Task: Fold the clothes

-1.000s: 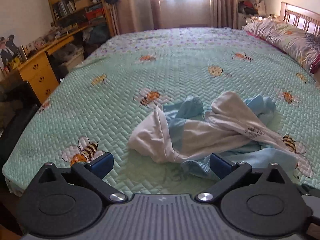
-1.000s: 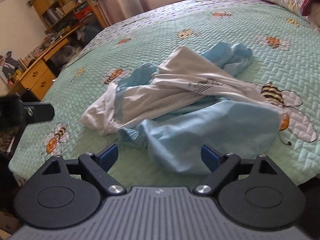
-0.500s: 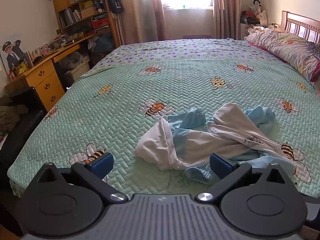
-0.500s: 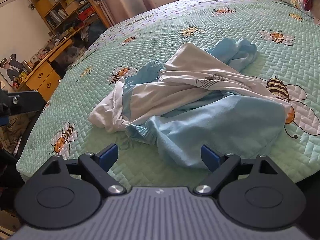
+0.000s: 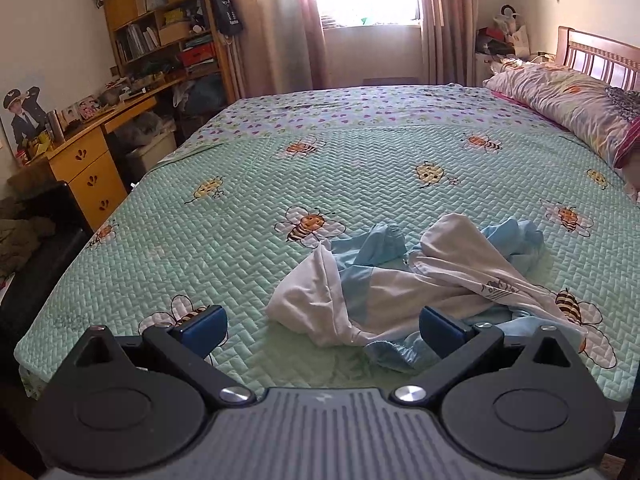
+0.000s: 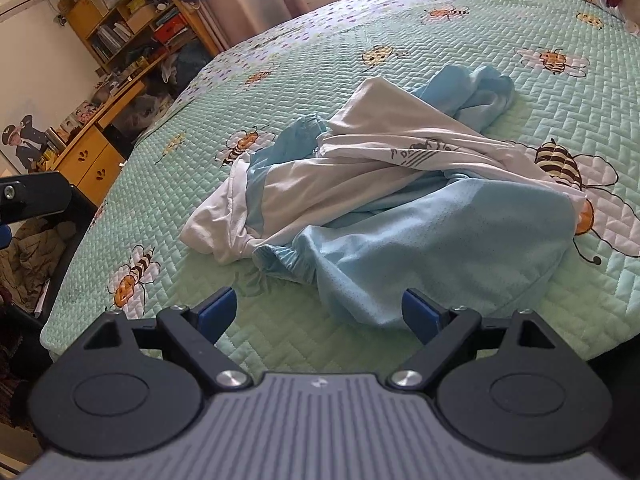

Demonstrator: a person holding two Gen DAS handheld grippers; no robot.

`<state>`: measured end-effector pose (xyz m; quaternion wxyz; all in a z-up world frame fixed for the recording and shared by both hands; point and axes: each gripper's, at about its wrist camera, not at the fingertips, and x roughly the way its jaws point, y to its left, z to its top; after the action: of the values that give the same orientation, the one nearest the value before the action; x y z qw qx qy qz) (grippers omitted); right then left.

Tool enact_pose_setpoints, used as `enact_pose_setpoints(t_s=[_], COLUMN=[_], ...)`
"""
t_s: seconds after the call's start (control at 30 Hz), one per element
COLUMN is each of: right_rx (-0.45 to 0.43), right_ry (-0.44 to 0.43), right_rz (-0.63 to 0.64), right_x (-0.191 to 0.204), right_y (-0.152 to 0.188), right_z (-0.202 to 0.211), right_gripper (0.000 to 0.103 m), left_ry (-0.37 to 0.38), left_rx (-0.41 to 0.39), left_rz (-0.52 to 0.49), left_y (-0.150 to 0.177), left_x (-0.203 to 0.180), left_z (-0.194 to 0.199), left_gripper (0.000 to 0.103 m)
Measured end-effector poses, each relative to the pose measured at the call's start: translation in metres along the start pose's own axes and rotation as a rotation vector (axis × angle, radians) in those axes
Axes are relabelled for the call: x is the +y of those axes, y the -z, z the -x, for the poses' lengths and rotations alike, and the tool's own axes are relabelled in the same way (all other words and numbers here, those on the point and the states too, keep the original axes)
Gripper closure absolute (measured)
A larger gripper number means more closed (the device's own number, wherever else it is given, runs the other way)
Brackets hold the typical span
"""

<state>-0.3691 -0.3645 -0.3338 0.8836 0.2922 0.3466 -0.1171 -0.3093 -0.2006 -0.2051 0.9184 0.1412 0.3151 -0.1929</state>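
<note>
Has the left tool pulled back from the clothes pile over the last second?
Yes. The left tool has backed off and risen: against the bee bedspread, the clothes pile sits farther off, with more room visible.

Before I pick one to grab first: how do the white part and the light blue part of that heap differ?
The white cloth lies on top, creased into long ridges, with a dark printed mark; the light blue cloth spreads smoother beneath it, plain, showing a gathered elastic edge. The blue reaches nearer the right claw; the white sits farther back. Both lie crumpled and unfolded on the bee-print quilt.
</note>
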Motion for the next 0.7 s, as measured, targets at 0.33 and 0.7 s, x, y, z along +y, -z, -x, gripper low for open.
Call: enact_pose_setpoints(t_s=[0.33,0.7], right_rx=[-0.005,-0.216], right_ry=[-0.006,0.059], right_rz=[-0.012,0.215], right_x=[-0.001,-0.002], right_y=[0.002,-0.027], right_z=[0.001,-0.008], right_gripper=[0.013,0.013], left_ry=[0.006,-0.024], left_rx=[0.041,0.204], left_rz=[0.016,0.151], left_y=[0.004,0.007], left_x=[0.006,0.054], left_z=[-0.016,-0.117], left_gripper=[0.001,0.001])
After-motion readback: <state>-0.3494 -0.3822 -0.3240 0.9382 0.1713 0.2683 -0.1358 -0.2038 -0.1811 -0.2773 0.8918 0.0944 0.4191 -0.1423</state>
